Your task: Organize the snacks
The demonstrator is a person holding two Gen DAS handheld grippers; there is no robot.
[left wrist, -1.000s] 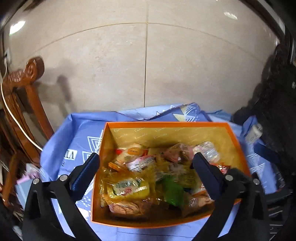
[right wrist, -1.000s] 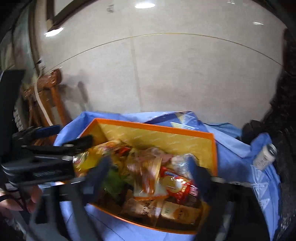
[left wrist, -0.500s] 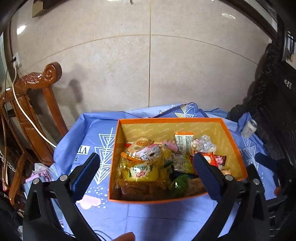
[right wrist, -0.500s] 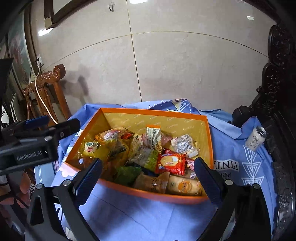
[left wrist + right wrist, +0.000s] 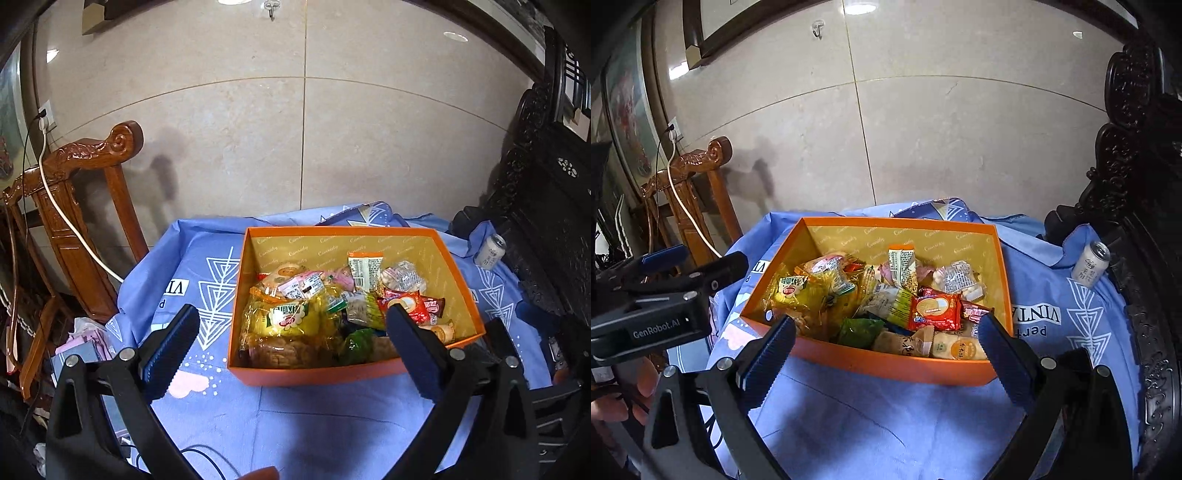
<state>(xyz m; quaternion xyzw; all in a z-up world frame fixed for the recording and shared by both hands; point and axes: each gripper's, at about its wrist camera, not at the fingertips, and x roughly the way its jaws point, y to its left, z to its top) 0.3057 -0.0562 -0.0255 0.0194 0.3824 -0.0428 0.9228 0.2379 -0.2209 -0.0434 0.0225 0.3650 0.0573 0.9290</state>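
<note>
Box (image 5: 314, 374), orange, open-topped, at centre frame in both views, resting on blue patterned cloth (image 5: 295, 417). Snack packets heaped inside, filling the lower and middle part of the box; gold-lined far wall bare.

Contents, left wrist view: yellow packet (image 5: 284, 315) at lower left of the heap; green packet (image 5: 356, 339) just right of it, near the front wall; red packet (image 5: 404, 306) partly behind the right fingertip; clear packet (image 5: 404, 277) toward upper right; upright orange-topped packet (image 5: 365, 267) near the far wall.

Contents, right wrist view: red packet (image 5: 934, 308) at centre; green packet (image 5: 858, 330) at its lower left; two tan packets along the front wall, exact contact not discernible.

Left gripper (image 5: 291, 343): jaws spread wide, nothing between them, low in frame, in front of the box. Right gripper (image 5: 886, 349): jaws spread wide, empty, likewise low in frame before the front wall. Left gripper body also at left edge of the right wrist view, with fingers of a hand (image 5: 624, 391) beneath it.

White can (image 5: 489, 251) upright on the cloth at right, well apart from the box. Carved wooden chair (image 5: 85, 206) at left, white cable (image 5: 70, 221) draped across it.
</note>
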